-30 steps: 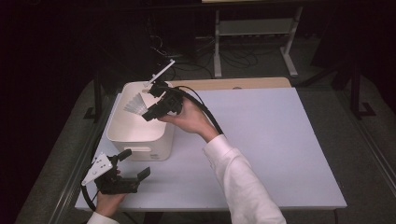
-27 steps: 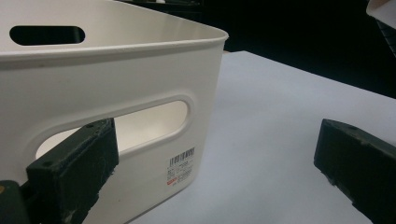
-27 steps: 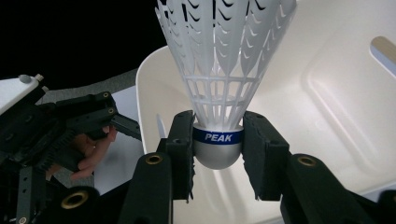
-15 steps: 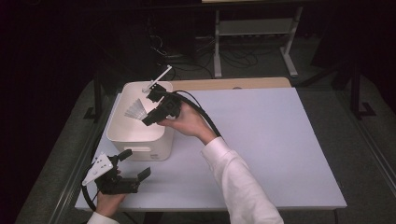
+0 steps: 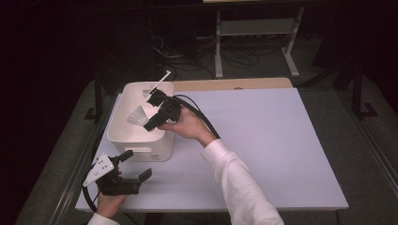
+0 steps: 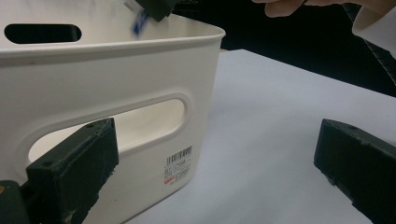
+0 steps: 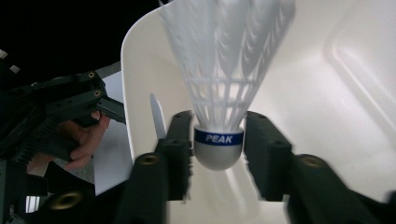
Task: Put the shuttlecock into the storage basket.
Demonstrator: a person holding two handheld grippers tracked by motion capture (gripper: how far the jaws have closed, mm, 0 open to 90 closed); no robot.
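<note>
A white-feathered shuttlecock (image 5: 137,116) with a blue-banded cork (image 7: 218,145) hangs over the inside of a white plastic bin (image 5: 141,149). My right gripper (image 5: 148,123) is shut on its cork, feathers pointing away from the hand; in the right gripper view the right gripper (image 7: 218,128) has both jaws against the cork sides. My left gripper (image 5: 135,165) rests on the table in front of the bin, open and holding nothing. In the left gripper view the left gripper (image 6: 215,154) has its wide-apart jaws facing the bin's (image 6: 93,70) handle slot.
The bin stands at the left of a white table (image 5: 272,140). A wooden strip (image 5: 230,84) runs along the table's far edge. A dark floor with cables and a metal stand (image 5: 253,28) lies beyond. The right gripper's black cable (image 5: 202,117) trails over the hand.
My right gripper has carried the shuttlecock lower and nearer over the bin. The left gripper has stayed in place.
</note>
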